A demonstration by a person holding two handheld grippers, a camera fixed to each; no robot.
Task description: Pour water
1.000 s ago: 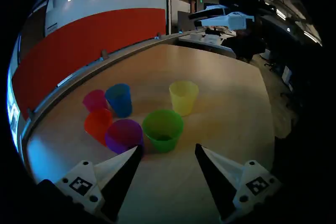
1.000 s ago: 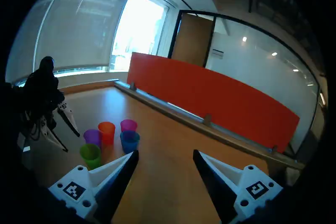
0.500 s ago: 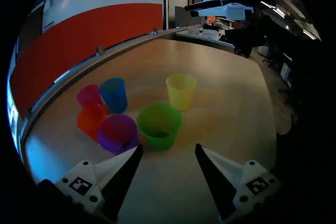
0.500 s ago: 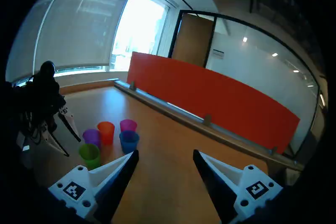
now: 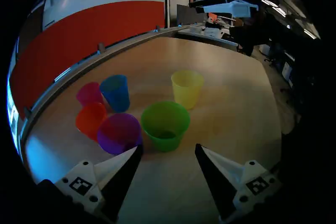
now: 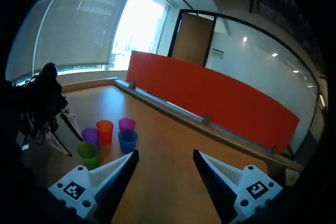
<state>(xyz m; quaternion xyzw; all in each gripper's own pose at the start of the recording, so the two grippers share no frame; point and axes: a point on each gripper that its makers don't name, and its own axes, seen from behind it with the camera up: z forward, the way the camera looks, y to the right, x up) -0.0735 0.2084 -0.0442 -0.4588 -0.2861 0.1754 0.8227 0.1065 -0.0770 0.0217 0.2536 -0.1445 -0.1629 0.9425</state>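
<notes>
Left gripper view: six cups stand close in front on the table [image 5: 235,98]. The green cup [image 5: 164,125] is nearest, with the purple cup [image 5: 119,132] touching or just beside it on the left. The orange cup [image 5: 90,119], pink cup [image 5: 89,94] and blue cup [image 5: 115,93] stand farther left, and the yellow cup [image 5: 187,88] stands apart behind the green one.
Right gripper view: the cluster sits well off at the lower left, and a dark-gloved hand [image 6: 42,98] beside it holds the other gripper.
Left gripper [image 5: 168,146]: fingers wide apart, holding nothing, tips just short of the green cup.
Right gripper [image 6: 165,152]: fingers wide apart, empty, over bare table; in the left gripper view it hangs far off, high over the far edge [image 5: 227,7].
Contents: the green cup's bottom looks dark, possibly a little liquid, but the light is too dim to tell.
Surface: pale wooden table.
Room: red panel [image 6: 210,98] along the table's far side, bright window [image 6: 138,35], wooden door [image 6: 191,41], glass wall.
</notes>
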